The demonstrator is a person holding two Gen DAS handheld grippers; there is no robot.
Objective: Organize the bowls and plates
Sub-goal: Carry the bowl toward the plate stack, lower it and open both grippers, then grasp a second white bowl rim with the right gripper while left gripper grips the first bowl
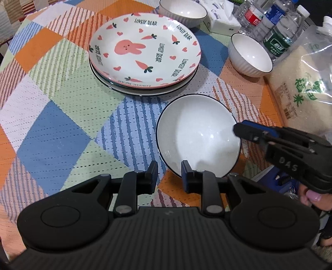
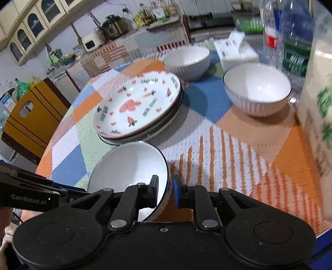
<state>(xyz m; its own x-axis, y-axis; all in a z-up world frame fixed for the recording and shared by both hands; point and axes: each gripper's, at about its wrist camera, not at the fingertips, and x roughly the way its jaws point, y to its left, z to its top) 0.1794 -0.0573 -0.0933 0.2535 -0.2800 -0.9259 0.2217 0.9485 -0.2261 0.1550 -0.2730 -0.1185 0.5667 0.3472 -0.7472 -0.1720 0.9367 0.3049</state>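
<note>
A white bowl with a dark rim (image 1: pixel 197 135) (image 2: pixel 128 166) sits tilted on the patchwork cloth, in front of a stack of plates topped by a pink rabbit plate (image 1: pixel 145 56) (image 2: pixel 139 103). My right gripper (image 2: pixel 166 191) (image 1: pixel 238 128) is shut on the bowl's right rim, one finger inside and the blue pad outside. My left gripper (image 1: pixel 169 176) straddles the near rim; its left finger stands clear of the wall, so it is open. Two more ribbed white bowls (image 1: pixel 251 56) (image 1: pixel 182 12) stand behind, also seen in the right wrist view (image 2: pixel 257 91) (image 2: pixel 186 60).
Water bottles (image 1: pixel 280 37) (image 2: pixel 294 41), a bag of rice (image 1: pixel 300 87) and a tissue box (image 1: pixel 220 16) crowd the right side beside the bowls. The round table's edge (image 2: pixel 47 157) curves at the left, with a yellow cabinet (image 2: pixel 31 120) beyond it.
</note>
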